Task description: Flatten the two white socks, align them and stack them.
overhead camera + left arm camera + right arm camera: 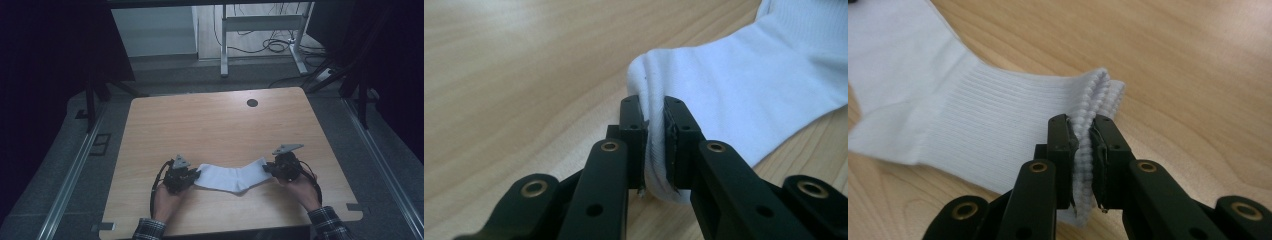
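Note:
A white sock [231, 177] lies flat near the front edge of the wooden table [215, 125], bent at the heel. My left gripper [196, 174] is shut on the sock's toe end; in the left gripper view the white sock [734, 85] bunches up between the black pads [633, 131]. My right gripper [267, 168] is shut on the ribbed cuff, where the white sock [998, 110] is pinched edge-on between the pads [1063, 145]. A hand holds each gripper from below.
A round dark hole [252, 103] sits near the table's far edge. Beyond the table stand a metal desk frame [260, 30] and loose cables [275, 46] on the floor. Metal rails [70, 175] run along both sides of the table.

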{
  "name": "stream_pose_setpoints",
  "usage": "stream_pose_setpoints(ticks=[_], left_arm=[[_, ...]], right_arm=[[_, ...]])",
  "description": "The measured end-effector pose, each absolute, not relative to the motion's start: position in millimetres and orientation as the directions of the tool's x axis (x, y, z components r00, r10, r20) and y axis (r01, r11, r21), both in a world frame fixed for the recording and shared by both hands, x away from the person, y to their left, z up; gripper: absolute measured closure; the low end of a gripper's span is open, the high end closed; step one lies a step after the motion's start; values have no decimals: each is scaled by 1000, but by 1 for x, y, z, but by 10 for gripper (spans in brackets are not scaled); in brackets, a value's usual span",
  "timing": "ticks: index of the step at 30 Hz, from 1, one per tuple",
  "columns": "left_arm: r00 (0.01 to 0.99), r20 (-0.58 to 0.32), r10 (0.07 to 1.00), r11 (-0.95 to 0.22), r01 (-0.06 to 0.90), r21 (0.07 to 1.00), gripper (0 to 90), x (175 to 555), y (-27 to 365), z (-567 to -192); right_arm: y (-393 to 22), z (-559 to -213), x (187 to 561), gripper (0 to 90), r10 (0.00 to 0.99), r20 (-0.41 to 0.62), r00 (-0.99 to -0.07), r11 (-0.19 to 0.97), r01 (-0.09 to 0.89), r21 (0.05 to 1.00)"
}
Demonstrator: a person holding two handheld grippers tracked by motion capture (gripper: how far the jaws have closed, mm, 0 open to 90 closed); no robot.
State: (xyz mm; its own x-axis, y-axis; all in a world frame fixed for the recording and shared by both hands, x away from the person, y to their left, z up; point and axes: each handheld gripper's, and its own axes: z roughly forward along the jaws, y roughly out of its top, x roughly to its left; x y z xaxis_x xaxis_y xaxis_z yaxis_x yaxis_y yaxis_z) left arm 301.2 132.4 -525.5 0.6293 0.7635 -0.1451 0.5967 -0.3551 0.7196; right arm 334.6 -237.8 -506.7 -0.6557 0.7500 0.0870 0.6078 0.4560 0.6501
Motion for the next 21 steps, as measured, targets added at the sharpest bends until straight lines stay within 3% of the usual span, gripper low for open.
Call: stream_pose_setpoints(ticks=[21], left_arm=[[601, -66, 796, -348, 544, 763, 804, 347, 139, -485]], right_arm=[[-227, -469, 374, 787, 771, 49, -635, 423, 567, 707]])
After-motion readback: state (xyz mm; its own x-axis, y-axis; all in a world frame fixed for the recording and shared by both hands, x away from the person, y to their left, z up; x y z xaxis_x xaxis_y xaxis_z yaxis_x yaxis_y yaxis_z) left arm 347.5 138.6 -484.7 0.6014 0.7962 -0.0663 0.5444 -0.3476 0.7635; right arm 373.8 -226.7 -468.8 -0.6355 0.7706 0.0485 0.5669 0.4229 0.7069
